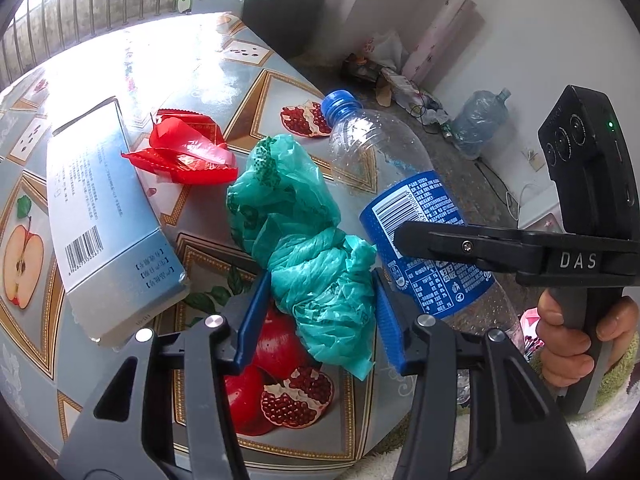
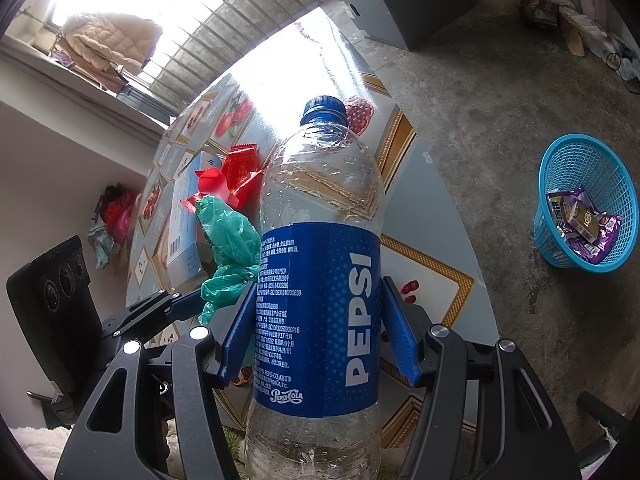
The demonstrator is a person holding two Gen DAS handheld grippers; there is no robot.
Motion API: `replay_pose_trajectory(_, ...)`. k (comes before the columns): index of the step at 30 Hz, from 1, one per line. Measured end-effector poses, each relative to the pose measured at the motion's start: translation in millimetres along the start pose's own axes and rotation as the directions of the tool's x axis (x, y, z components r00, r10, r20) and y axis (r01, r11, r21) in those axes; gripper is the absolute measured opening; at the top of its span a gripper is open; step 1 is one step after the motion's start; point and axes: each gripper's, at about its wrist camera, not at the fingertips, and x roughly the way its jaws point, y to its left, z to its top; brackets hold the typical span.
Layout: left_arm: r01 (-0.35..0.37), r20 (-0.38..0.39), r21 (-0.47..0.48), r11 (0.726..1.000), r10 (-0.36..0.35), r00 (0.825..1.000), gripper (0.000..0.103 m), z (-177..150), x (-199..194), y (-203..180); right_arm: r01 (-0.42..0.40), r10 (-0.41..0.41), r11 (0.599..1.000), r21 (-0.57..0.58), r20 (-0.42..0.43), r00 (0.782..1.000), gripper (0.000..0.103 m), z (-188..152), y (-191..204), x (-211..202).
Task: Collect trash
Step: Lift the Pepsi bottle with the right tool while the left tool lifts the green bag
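Two close downward wrist views, shared table (image 1: 256,92).

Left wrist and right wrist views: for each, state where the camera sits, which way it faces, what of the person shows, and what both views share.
Left wrist: on the left gripper, facing down across the table at the bag between its fingers; the right hand shows.
Right wrist: on the right gripper, facing down along the bottle between its fingers, with a basket on the floor beyond; only grippers show clearly.
Shared: bag, bottle, table, wrapper, box, and each view shows the other gripper.
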Motion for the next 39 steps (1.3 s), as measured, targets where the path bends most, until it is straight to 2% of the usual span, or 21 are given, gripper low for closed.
replay_pose_trajectory(16, 0.004, 0.023, 0.004, 1.000, -0.004, 1.000, 0.045, -3.4, -9.7, -0.7, -0.018, 0.018, 1.000, 0.025, 0.011, 1.000, 0.058, -1.0, -3.6, -5.2)
replay_pose_trajectory(25, 0.023, 0.074, 0.012, 1.000, -0.024, 0.997, 0.045, -7.6, -31.6, -1.5, -0.086, 0.084, 0.995, 0.055, 0.038, 0.996, 0.058, -3.9, -5.0, -15.8)
replay_pose_trajectory(39, 0.065, 0.089, 0.052, 0.997, -0.069, 0.994, 0.045, 4.6, -45.3, -7.5, -0.159, 0.148, 0.983, 0.093, 0.119, 0.982, 0.058, -13.2, -16.1, -32.7)
